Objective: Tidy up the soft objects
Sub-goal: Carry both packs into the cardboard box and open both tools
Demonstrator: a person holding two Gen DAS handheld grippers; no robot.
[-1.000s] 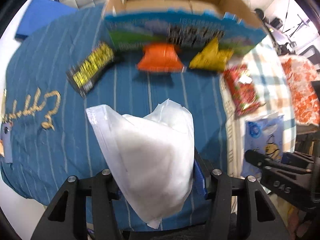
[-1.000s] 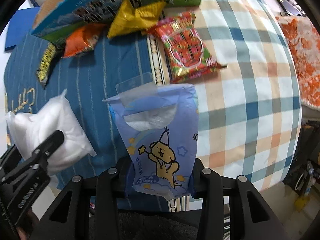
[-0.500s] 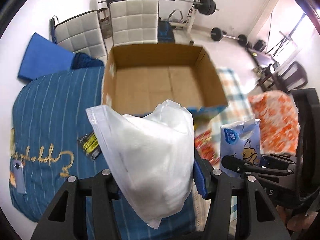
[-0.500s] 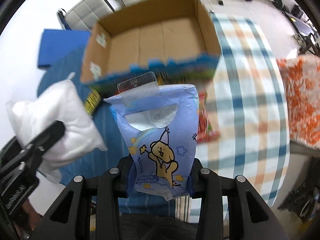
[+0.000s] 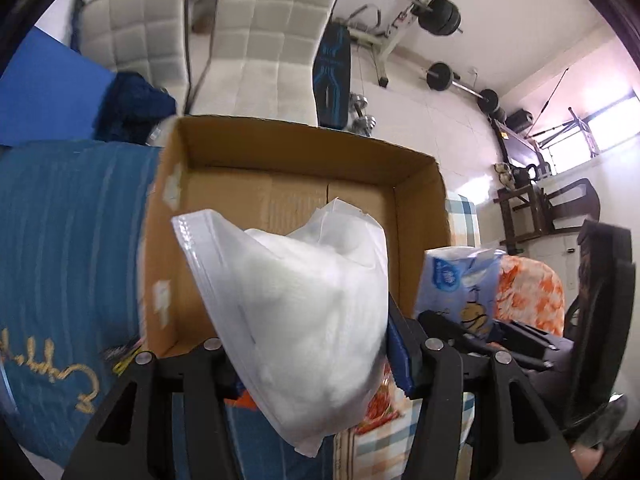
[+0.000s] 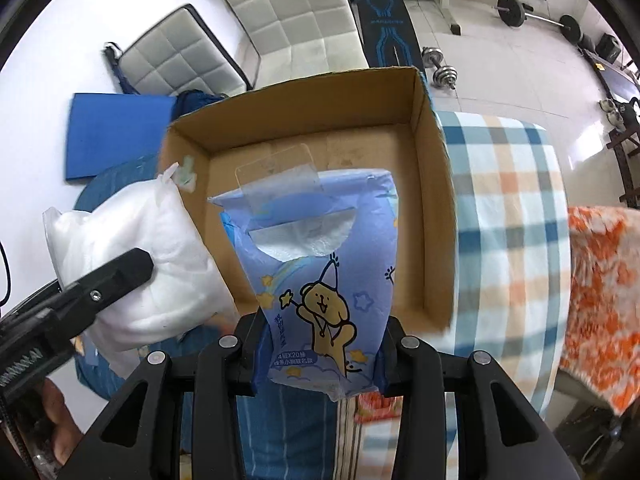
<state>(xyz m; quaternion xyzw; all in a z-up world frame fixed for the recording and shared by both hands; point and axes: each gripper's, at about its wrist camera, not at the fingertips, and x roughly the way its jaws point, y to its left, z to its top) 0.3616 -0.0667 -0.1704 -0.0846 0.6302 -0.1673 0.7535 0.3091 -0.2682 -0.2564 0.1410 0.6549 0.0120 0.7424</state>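
1. Far left, a blue cloth (image 5: 60, 240) with gold stitching covers that side of the surface, and a blue mat (image 6: 116, 132) lies beyond it

2. The left gripper (image 5: 316, 344) is clenched on a white bag (image 5: 304, 304) of fluffy filling; the bag stands up between the fingers, held in the air at the box's near left corner, with its sealed edge tilted to the left

3. The cardboard box (image 6: 436, 208) sits open in the middle, straight ahead of both grippers, its brown floor bare where visible

4. The right gripper (image 6: 320, 360) grips a blue tissue pack (image 6: 320, 272) printed with a cartoon bear in a party hat; the pack is upright, hanging over the box's near edge, with a clear tab sticking up from its top

5. Snack packets (image 5: 380, 404) peek out below the grippers, mostly hidden

6. To the right, a checked cloth (image 6: 508, 200) runs beside the box, and further right lies an orange patterned fabric (image 6: 600, 280)

7. Behind it all stand two white padded chairs (image 5: 272, 40) and a weight bench (image 6: 384, 16)
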